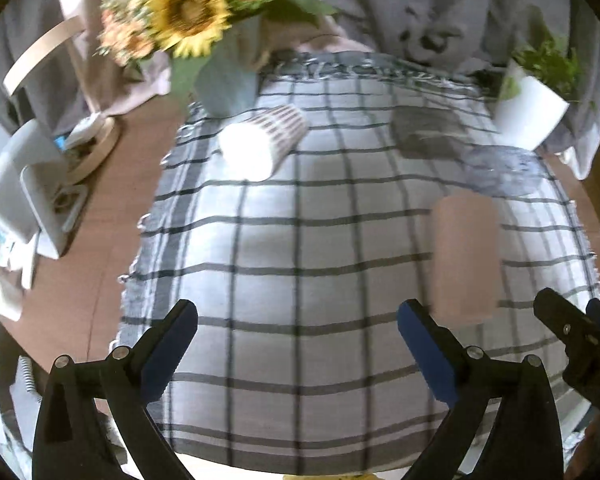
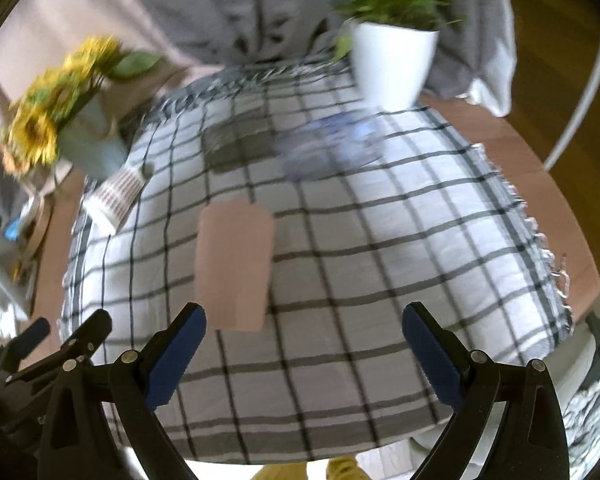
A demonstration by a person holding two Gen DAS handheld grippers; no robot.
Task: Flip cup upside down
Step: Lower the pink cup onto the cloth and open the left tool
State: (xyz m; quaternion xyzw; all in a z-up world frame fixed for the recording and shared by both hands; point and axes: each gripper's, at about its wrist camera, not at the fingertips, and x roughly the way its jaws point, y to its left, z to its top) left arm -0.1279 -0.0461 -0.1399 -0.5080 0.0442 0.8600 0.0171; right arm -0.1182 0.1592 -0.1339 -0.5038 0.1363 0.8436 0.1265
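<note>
A tall pink cup [image 1: 465, 258] stands on the checked cloth [image 1: 300, 248], blurred by motion. In the left wrist view it is ahead and to the right of my left gripper [image 1: 298, 322], which is open and empty. In the right wrist view the pink cup [image 2: 233, 266] stands ahead and left of my right gripper [image 2: 304, 322], just beyond its left fingertip [image 2: 190, 320]. The right gripper is open and empty. I cannot tell whether the cup's mouth faces up or down.
A white striped mug [image 1: 262, 142] lies on its side at the cloth's far left. A sunflower vase [image 1: 224, 80], a white plant pot [image 1: 530, 114], a grey coaster [image 1: 428, 130] and a blue plate [image 1: 502, 170] sit at the back. The right gripper's finger [image 1: 572, 332] shows at lower right.
</note>
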